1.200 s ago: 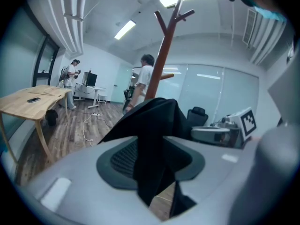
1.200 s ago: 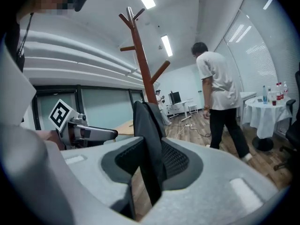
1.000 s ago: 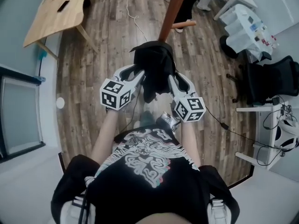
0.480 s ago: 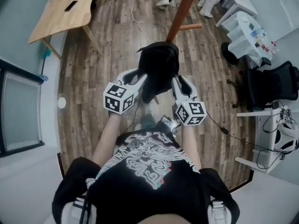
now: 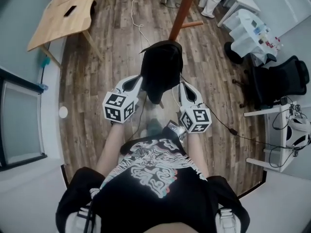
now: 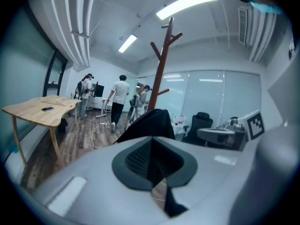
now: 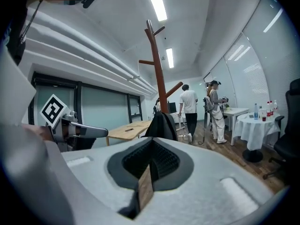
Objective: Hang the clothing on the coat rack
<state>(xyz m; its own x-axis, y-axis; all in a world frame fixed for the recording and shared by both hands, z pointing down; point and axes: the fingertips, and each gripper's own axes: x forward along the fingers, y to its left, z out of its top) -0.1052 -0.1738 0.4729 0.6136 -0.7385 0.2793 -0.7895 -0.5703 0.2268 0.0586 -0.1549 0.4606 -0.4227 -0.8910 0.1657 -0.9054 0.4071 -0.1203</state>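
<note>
A black garment (image 5: pixel 161 67) hangs bunched between my two grippers, in front of the person's chest. The left gripper (image 5: pixel 139 83) has its jaws closing to a tight slit, with black cloth pinched in it (image 6: pixel 153 159). The right gripper (image 5: pixel 180 87) is also closing onto the garment's other side (image 7: pixel 151 165). The garment (image 6: pixel 149 122) rises just beyond the pads in both gripper views (image 7: pixel 162 123). The brown wooden coat rack (image 5: pixel 183 11) stands straight ahead, its branched pegs (image 6: pixel 165 34) high above the cloth. No part of the garment touches the rack (image 7: pixel 157 74).
A light wooden table (image 5: pixel 63 11) stands at the far left. At the right are a white-clothed table (image 5: pixel 250 30), a black office chair (image 5: pixel 279 81) and a white desk (image 5: pixel 272 140). Cables (image 5: pixel 138 13) run over the floor. Several people (image 6: pixel 119 95) stand beyond the rack.
Both grippers' jaws have narrowed onto the black garment, which now sits a little higher and more bunched. The view has shifted slightly toward the coat rack.
</note>
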